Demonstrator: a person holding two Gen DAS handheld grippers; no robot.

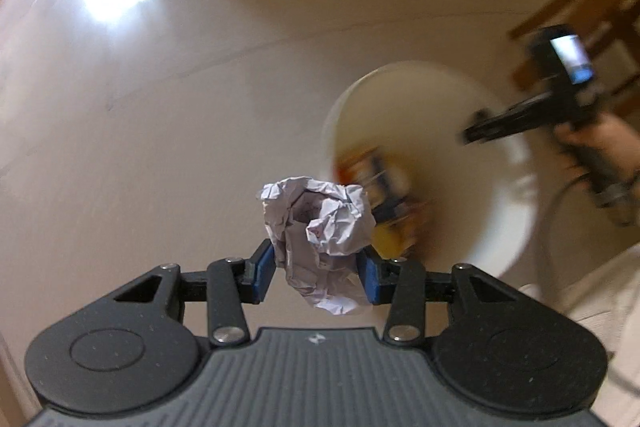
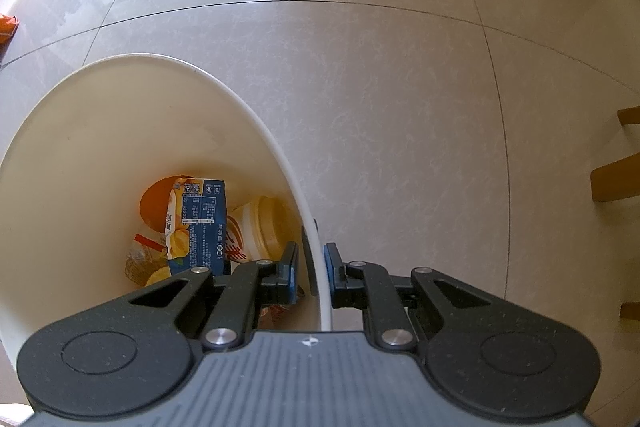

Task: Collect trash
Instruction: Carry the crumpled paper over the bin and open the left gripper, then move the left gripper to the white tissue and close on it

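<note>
Paper ball [image 1: 320, 239], one, pinched by left tool [image 1: 316, 277]; right tool [image 2: 312, 275] clamps bin rim [image 2: 316, 267].

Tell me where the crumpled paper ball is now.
In the left wrist view the crumpled paper ball sits clamped in the left tool, above the floor, just left of the white bin.

Glossy beige tiled floor [image 2: 400, 107]; wooden chair legs [image 2: 616, 179], perhaps, at the right edge.

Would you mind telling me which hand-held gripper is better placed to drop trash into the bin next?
Left. The left hand-held gripper is shut on the crumpled paper ball near the white bin. The right hand-held gripper carries no trash and straddles the bin's rim, apparently steadying it.
</note>
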